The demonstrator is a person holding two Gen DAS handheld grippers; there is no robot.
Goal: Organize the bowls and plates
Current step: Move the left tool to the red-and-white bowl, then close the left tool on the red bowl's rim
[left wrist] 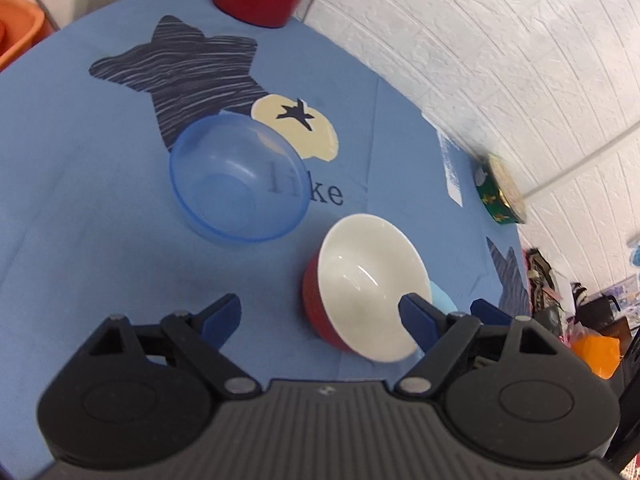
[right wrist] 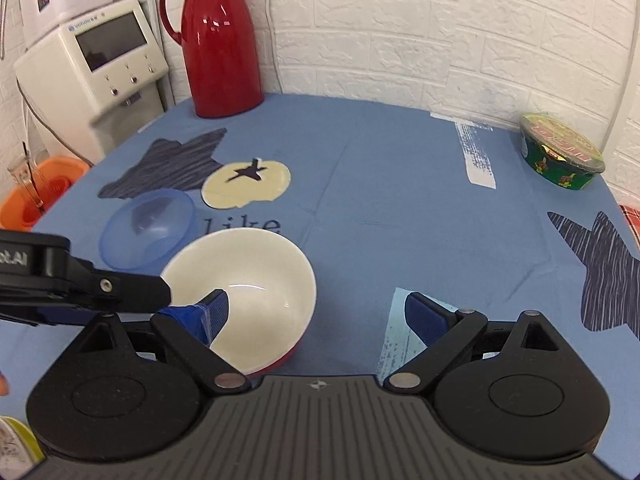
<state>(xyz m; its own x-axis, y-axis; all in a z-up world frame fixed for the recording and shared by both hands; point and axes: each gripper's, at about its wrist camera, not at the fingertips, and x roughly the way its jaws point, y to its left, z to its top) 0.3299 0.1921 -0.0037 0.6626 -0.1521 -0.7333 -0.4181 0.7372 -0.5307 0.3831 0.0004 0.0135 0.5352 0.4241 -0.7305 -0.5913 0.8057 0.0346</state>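
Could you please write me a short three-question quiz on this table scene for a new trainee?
1. True or false: the red bowl is stacked inside the blue bowl.
2. Which item stands at the back of the table by the wall? A) an orange kettle B) a red jug C) a green bottle
3. Fill in: both the left hand-held gripper and the right hand-held gripper have their jaws ____.

Key:
1. False; the two bowls sit side by side on the blue cloth.
2. B
3. open
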